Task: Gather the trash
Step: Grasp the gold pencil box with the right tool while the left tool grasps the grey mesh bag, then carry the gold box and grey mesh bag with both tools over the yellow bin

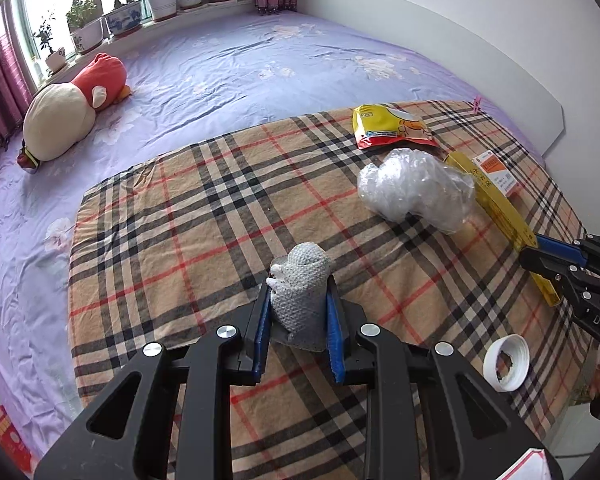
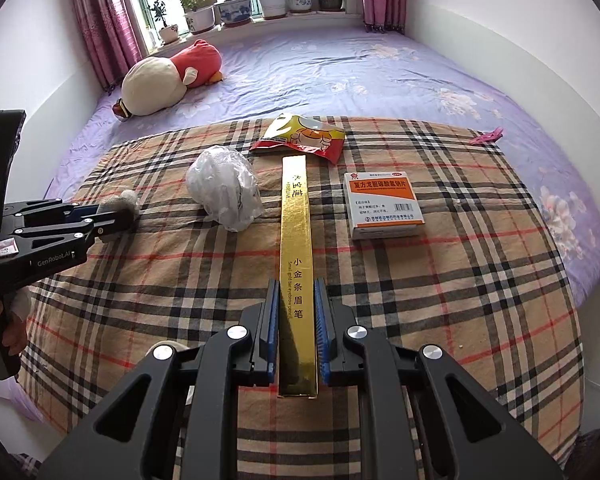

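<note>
Both hands are at the pick-up step. The left gripper (image 1: 298, 300) is clamped on a foam wad (image 1: 300, 284), the right gripper (image 2: 297, 312) on the near end of a gold box (image 2: 296, 240), both over the plaid cloth (image 1: 180, 220). Next: carry both to a bin, none in view. Farther off lie a plastic bag (image 1: 416, 190), pill box (image 2: 384, 210) and snack pouch (image 1: 392, 126)

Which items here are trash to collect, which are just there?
Trash: grey wad in left gripper; gold box in right gripper; plastic bag; snack packet; medicine box; white ring.
Not: plush toy; potted plants; pink clip.
</note>
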The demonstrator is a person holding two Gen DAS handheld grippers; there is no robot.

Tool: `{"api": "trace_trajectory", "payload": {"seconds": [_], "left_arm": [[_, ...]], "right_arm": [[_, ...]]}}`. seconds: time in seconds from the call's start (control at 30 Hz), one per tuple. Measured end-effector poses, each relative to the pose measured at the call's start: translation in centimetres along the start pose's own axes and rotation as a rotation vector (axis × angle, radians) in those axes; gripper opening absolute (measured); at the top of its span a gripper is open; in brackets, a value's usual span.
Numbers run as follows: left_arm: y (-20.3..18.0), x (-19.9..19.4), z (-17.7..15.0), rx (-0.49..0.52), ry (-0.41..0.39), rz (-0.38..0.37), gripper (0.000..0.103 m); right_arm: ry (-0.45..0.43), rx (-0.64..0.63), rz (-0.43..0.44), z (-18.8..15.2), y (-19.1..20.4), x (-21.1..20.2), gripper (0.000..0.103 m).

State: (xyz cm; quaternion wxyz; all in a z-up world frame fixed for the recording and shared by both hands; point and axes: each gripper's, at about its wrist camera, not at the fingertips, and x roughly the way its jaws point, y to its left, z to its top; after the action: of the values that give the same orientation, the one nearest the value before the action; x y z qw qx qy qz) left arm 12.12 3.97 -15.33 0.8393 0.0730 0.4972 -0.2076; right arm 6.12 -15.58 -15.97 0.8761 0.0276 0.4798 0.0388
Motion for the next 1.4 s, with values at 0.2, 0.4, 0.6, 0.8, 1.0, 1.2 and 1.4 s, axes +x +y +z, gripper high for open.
{"api": "trace_trajectory", "payload": {"seconds": [0.2,0.4,0.6,0.8,1.0,1.2,1.4], "left_arm": [[-2.2,-2.0,-0.7,0.031,-0.014,-0.041,0.025],[-5.6,-3.8,-1.0,0.095,-0.033,-0.092,0.025],[-9.4,-4.8,-1.1,0.176,-0.044,-0.149,0.025],[-14.1,-5.1,-1.2,0.284,-0.040,-0.213,0.025],[-19.7,-5.3,-1.8,0.407,-0.025,-0.285,0.025],[-25.7,-5.4,-3.1,0.546,-0.007,-0.360,0.025],[-31.4,-5.3,-4.8,0.668,0.017,-0.428,0.025]], "right_arm": [[-0.035,0.037,0.012,-1.3,-0.4,-3.0,0.018],[-0.060,0.095,0.010,-2.9,-1.3,-5.6,0.018],[-0.086,0.161,-0.013,-5.1,-2.9,-8.1,0.017],[-0.112,0.240,-0.055,-7.9,-5.0,-11.0,0.018],[-0.126,0.346,-0.109,-11.4,-7.7,-13.5,0.018],[-0.140,0.468,-0.163,-15.6,-10.9,-16.0,0.018],[-0.138,0.563,-0.219,-19.9,-13.3,-18.2,0.018]]}}
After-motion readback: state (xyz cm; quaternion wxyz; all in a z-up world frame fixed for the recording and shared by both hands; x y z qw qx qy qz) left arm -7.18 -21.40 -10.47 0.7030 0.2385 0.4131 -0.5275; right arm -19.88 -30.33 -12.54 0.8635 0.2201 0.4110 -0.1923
